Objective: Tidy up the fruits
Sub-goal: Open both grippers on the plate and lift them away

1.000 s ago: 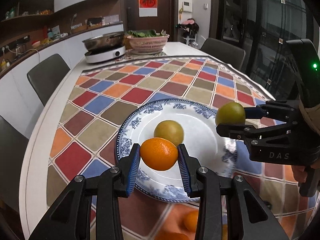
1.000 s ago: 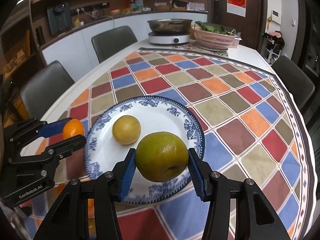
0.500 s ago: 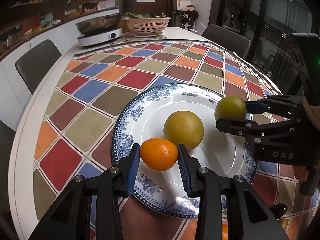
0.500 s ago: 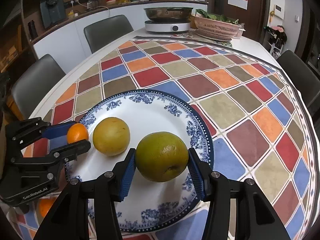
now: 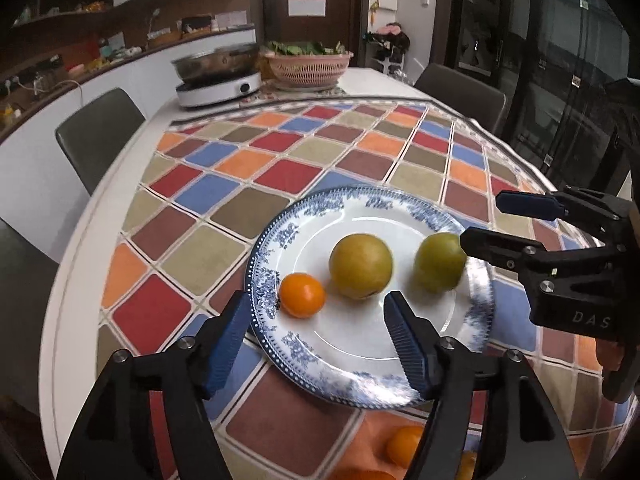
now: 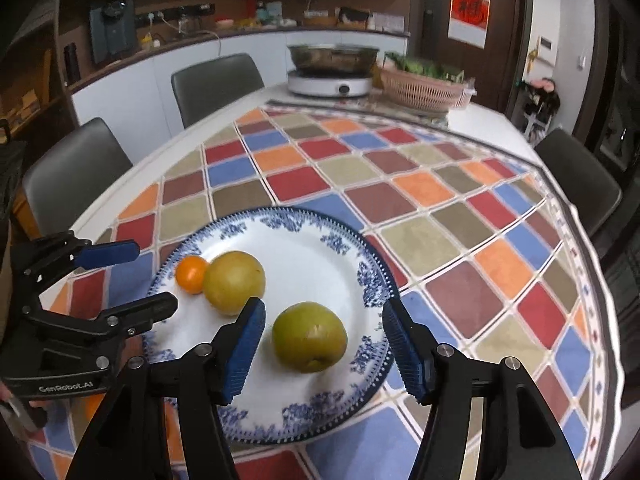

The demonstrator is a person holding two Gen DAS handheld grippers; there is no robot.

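Note:
A blue-and-white plate (image 5: 360, 344) (image 6: 308, 240) lies on the chequered tablecloth. On it rest a small orange (image 5: 302, 295) (image 6: 192, 274), a yellow pear (image 5: 361, 266) (image 6: 234, 282) and a green pear-like fruit (image 5: 439, 262) (image 6: 309, 336). My left gripper (image 5: 316, 299) (image 6: 155, 278) stands just behind the orange, its jaws opening, pads clear of the fruit. My right gripper (image 6: 323, 306) (image 5: 482, 220) has its jaws opening too, with the green fruit between them, free of the blue pads.
At the table's far end stand an induction cooker with a steel pan (image 5: 218, 80) (image 6: 332, 76) and a pink basket of greens (image 5: 308, 66) (image 6: 424, 86). Grey chairs (image 5: 100, 132) ring the table. More oranges (image 5: 404, 446) lie on the cloth under my left gripper.
Both grippers came down over the plate and spread their jaws. The orange and the green fruit, held before, now lie on the plate beside the yellow pear.

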